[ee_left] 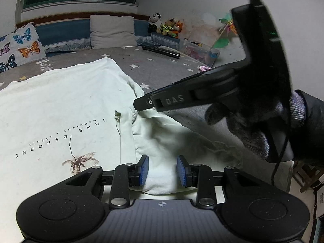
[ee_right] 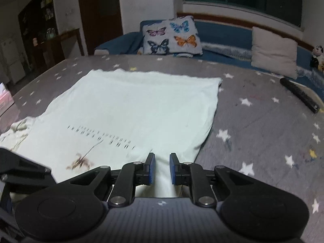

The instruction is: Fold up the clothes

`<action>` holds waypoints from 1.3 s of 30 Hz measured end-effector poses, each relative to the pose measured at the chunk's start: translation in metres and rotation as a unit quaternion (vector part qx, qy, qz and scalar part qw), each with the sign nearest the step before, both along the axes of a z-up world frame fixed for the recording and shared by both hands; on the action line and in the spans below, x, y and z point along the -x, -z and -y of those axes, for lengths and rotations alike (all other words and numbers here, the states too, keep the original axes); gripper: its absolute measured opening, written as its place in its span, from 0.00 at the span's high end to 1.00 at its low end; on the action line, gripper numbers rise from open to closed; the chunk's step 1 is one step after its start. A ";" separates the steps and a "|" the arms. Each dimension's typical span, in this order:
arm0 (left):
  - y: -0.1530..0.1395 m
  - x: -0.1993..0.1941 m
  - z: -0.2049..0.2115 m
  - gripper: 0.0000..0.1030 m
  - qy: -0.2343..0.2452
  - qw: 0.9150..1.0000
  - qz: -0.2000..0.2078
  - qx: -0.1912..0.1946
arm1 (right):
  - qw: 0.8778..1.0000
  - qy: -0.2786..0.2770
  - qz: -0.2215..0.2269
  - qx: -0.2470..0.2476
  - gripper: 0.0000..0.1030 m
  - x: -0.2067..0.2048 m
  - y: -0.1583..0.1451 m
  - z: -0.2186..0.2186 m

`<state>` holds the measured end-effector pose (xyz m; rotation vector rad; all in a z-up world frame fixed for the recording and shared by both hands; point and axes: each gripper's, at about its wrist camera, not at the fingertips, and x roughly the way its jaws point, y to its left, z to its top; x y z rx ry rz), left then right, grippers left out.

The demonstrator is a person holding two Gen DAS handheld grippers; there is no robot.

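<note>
Nearest my left gripper (ee_left: 163,171), a bunched fold of the pale T-shirt (ee_left: 60,111) sits between the blue pads, but the jaws stand apart from it and do not press it. My right gripper (ee_right: 162,169) has a narrow strip of the same shirt running between its pads; the jaws are drawn in close against the cloth on both sides, pinching it.

Just beyond my left jaws the shirt's sleeve lies crumpled, and in the left wrist view my right gripper (ee_left: 141,105) reaches in from the right with its tip at the sleeve's upper edge, held in a dark gloved hand (ee_left: 249,125).

The shirt is spread flat, printed side up, on the grey star-patterned bed (ee_right: 253,121), its lettering and small brown palm-like print close to me and its hem farther off.

Past the hem a black bar (ee_right: 299,96) lies on the cover. At the far side a butterfly cushion (ee_right: 172,37) and a plain cushion (ee_right: 273,51) lean against the blue surround, with soft toys (ee_left: 165,25) in the corner.
</note>
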<state>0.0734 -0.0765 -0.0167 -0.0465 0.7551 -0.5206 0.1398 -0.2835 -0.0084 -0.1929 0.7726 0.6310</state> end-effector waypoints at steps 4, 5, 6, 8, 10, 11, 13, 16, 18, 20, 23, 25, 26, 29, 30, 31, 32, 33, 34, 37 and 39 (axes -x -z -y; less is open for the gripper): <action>0.001 0.000 0.000 0.65 0.001 1.000 -0.001 0.003 | 1.000 0.030 -0.004 0.000 0.86 -0.014 0.002 0.001; 0.001 0.000 0.000 0.64 0.002 1.000 -0.001 0.004 | 0.999 0.035 -0.004 -0.007 0.86 -0.016 0.001 0.002; 0.001 0.000 0.000 0.64 0.003 1.000 -0.001 0.004 | 0.999 0.039 -0.004 -0.015 0.86 -0.018 0.000 0.003; 0.000 -0.001 0.002 0.62 0.005 1.000 0.000 0.004 | 0.999 0.042 -0.010 -0.032 0.86 -0.025 0.000 0.003; -0.001 -0.001 0.002 0.62 0.003 1.000 0.001 0.007 | 0.998 0.041 -0.022 -0.032 0.86 -0.032 0.006 0.000; -0.002 -0.002 0.001 0.61 0.002 1.000 0.001 0.008 | 0.998 0.046 -0.022 -0.023 0.86 -0.035 0.009 -0.001; -0.003 -0.001 -0.002 0.60 -0.002 1.000 0.003 0.011 | 0.998 0.056 -0.020 -0.021 0.90 -0.040 0.013 0.003; -0.002 -0.002 -0.006 0.60 -0.011 1.000 0.002 0.015 | 0.997 0.078 -0.014 -0.013 0.89 -0.043 0.013 0.007; -0.002 -0.001 -0.008 0.60 -0.014 1.000 0.001 0.013 | 0.997 0.081 -0.014 -0.012 0.89 -0.045 0.015 0.010; -0.004 0.002 -0.010 0.60 -0.016 1.000 0.003 0.012 | 0.997 0.080 -0.013 -0.013 0.89 -0.045 0.014 0.011; -0.009 0.011 -0.017 0.57 -0.027 1.000 0.014 0.006 | 0.997 0.071 0.001 -0.017 0.88 -0.035 0.002 0.013; -0.012 0.015 -0.024 0.57 -0.039 0.999 0.016 0.002 | 0.998 0.058 0.010 -0.016 0.86 -0.024 -0.007 0.014; -0.013 0.018 -0.028 0.57 -0.045 0.999 0.018 0.000 | 0.999 0.051 0.014 -0.012 0.86 -0.018 -0.010 0.013; -0.016 0.028 -0.043 0.54 -0.067 0.998 0.022 -0.007 | 1.000 0.026 0.014 -0.001 0.86 0.004 -0.015 0.013; -0.017 0.031 -0.047 0.53 -0.074 0.997 0.024 -0.008 | 1.000 0.017 0.014 0.003 0.86 0.013 -0.016 0.013; -0.018 0.035 -0.053 0.53 -0.082 0.996 0.026 -0.010 | 1.000 0.008 0.014 0.009 0.86 0.022 -0.017 0.014; -0.019 0.038 -0.058 0.52 -0.090 0.996 0.026 -0.012 | 1.000 -0.001 0.014 0.012 0.86 0.032 -0.018 0.014; -0.019 0.041 -0.064 0.51 -0.098 0.995 0.027 -0.013 | 1.000 -0.010 0.014 0.016 0.86 0.042 -0.019 0.015; -0.019 0.046 -0.070 0.50 -0.108 0.994 0.026 -0.015 | 1.000 -0.019 0.014 0.019 0.86 0.052 -0.020 0.015; -0.019 0.056 -0.087 0.49 -0.136 0.990 0.025 -0.017 | 0.999 -0.042 0.014 0.027 0.82 0.076 -0.021 0.015; -0.019 0.066 -0.098 0.48 -0.156 0.987 0.029 -0.021 | 0.998 -0.056 0.016 0.033 0.76 0.092 -0.018 0.013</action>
